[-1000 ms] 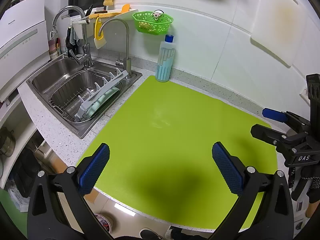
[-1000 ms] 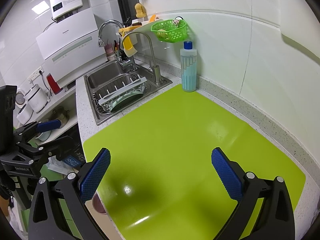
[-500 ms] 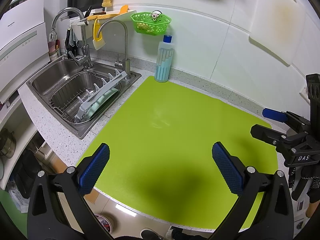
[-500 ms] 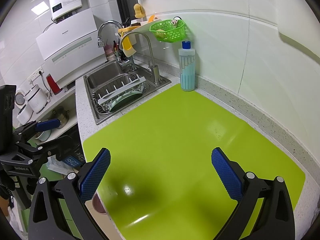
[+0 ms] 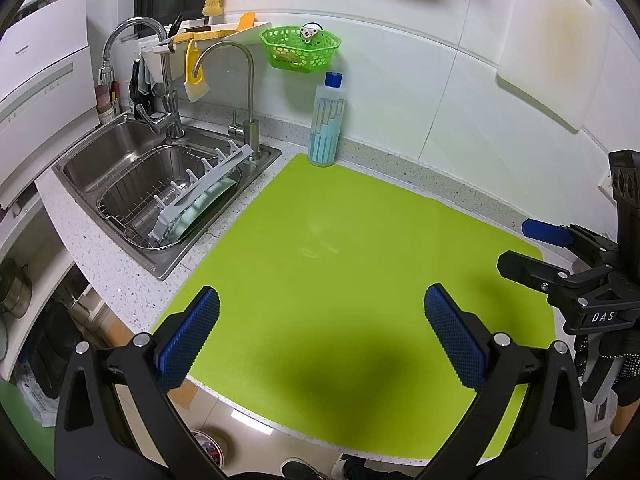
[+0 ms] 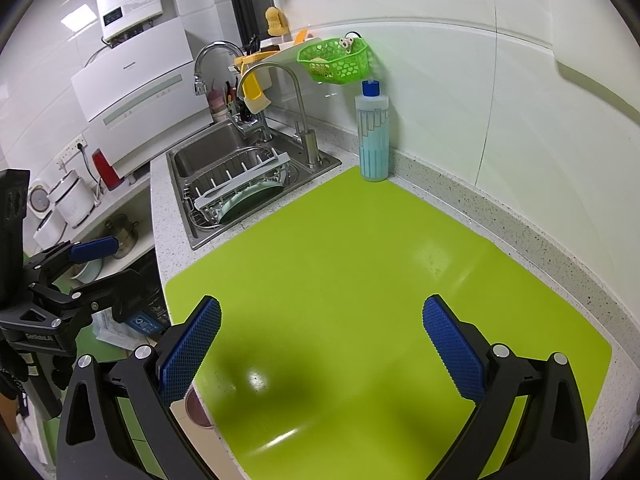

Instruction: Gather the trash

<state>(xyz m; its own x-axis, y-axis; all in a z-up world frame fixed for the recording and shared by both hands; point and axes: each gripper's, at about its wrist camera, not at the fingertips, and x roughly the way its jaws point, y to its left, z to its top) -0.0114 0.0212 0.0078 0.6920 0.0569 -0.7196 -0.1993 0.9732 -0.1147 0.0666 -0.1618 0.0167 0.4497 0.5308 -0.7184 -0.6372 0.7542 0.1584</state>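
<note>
While both grippers are hovering over the lime-green mat, nothing is sitting between their jaws. Left gripper is spreading its jaws wide, blue ridged pads facing each other above the mat's near edge. Right gripper is doing the same, jaws wide, holding nothing; it is also showing at the far right of the left wrist view, just past the mat's right edge. No trash item is showing on the mat or speckled countertop in either view, so I cannot tell where the trash is. Blue-capped plastic bottle is standing upright at the mat's far corner, against the white tiled wall. Green plastic basket is hanging on the wall just above the bottle. Stainless sink is lying left of the mat, with a wire basket in it holding a grey dish rack tilted over a pale green plate. Two gooseneck faucets are rising at the sink's far rim. White cutting board is hanging on the wall at far right.
</note>
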